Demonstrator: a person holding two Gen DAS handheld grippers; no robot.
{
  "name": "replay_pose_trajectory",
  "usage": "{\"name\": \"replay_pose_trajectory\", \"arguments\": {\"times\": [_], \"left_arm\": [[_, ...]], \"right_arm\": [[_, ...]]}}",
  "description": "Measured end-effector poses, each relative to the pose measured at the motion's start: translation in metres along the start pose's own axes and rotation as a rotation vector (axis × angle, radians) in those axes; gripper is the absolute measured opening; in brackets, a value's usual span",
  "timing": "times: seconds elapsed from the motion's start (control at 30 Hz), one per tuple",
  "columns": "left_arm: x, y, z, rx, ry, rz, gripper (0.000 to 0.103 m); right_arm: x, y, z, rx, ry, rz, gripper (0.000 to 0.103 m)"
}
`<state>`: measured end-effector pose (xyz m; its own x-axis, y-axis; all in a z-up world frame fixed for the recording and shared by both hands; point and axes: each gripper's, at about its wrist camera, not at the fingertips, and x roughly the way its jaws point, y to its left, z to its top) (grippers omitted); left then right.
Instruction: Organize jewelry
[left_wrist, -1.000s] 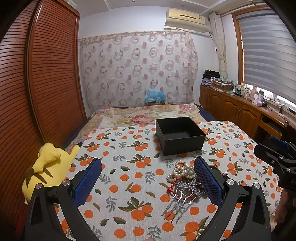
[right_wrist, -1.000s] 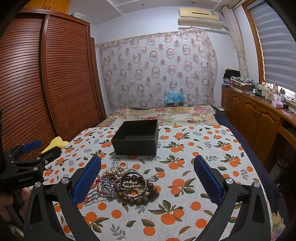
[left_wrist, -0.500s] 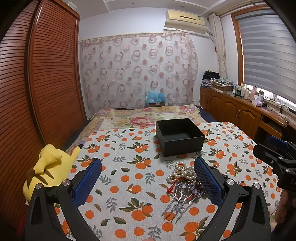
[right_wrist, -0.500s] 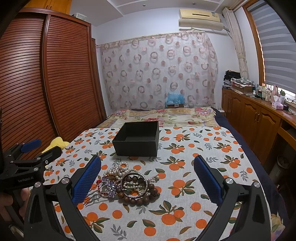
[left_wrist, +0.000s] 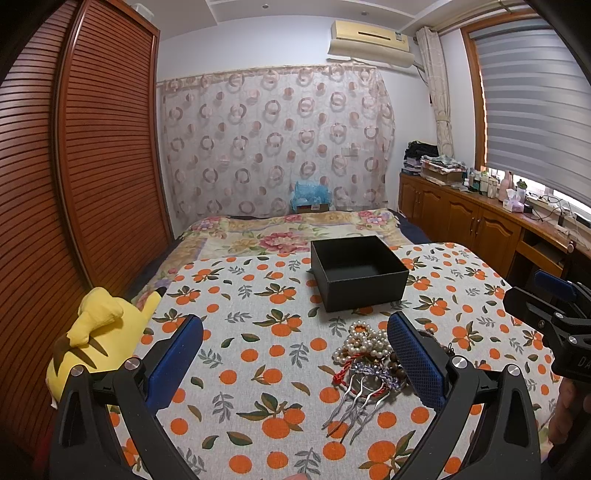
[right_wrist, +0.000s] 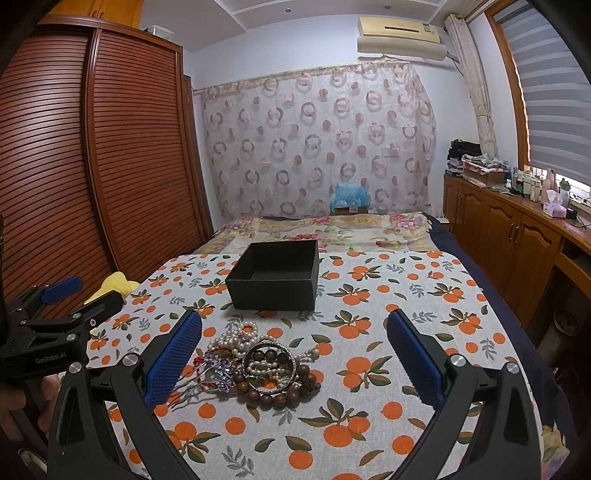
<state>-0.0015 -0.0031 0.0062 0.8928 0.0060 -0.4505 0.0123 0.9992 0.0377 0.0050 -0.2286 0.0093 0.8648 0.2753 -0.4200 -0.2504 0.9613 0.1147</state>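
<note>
A heap of jewelry (right_wrist: 258, 363) lies on the orange-print cloth (right_wrist: 369, 332): pearl strands (left_wrist: 364, 338), a silver bangle (right_wrist: 271, 369) over brown wooden beads (right_wrist: 275, 397), and a silver hair comb (left_wrist: 354, 400) with red cord. An empty open black box (left_wrist: 356, 271) stands just behind the heap; it also shows in the right wrist view (right_wrist: 275, 275). My left gripper (left_wrist: 295, 356) is open and empty, with the heap by its right finger. My right gripper (right_wrist: 295, 356) is open and empty above the heap's right side.
A yellow plush toy (left_wrist: 94, 338) lies at the cloth's left edge. A slatted wooden wardrobe (left_wrist: 74, 184) stands on the left, and wooden cabinets (right_wrist: 517, 240) with bottles on the right. A floral bedspread (left_wrist: 288, 236) lies behind the box.
Both views have shifted only slightly. Nothing on the cloth has moved, and both grippers stay open.
</note>
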Motion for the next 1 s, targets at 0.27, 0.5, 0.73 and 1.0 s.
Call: {"name": "replay_pose_trajectory", "arguments": {"times": [0.27, 0.5, 0.73, 1.0], "left_arm": [[0.0, 0.0, 0.001, 0.002, -0.001, 0.0, 0.097], [-0.001, 0.0, 0.0, 0.003, -0.004, 0.002, 0.097], [-0.001, 0.0, 0.0, 0.004, -0.003, 0.001, 0.097], [0.009, 0.003, 0.002, 0.011, 0.059, -0.031, 0.097]], "right_arm": [[0.0, 0.0, 0.0, 0.0, 0.0, 0.001, 0.101], [0.0, 0.0, 0.0, 0.001, 0.0, 0.001, 0.101], [0.0, 0.0, 0.0, 0.0, 0.0, 0.001, 0.101], [0.01, -0.002, -0.008, -0.021, 0.031, 0.034, 0.101]]}}
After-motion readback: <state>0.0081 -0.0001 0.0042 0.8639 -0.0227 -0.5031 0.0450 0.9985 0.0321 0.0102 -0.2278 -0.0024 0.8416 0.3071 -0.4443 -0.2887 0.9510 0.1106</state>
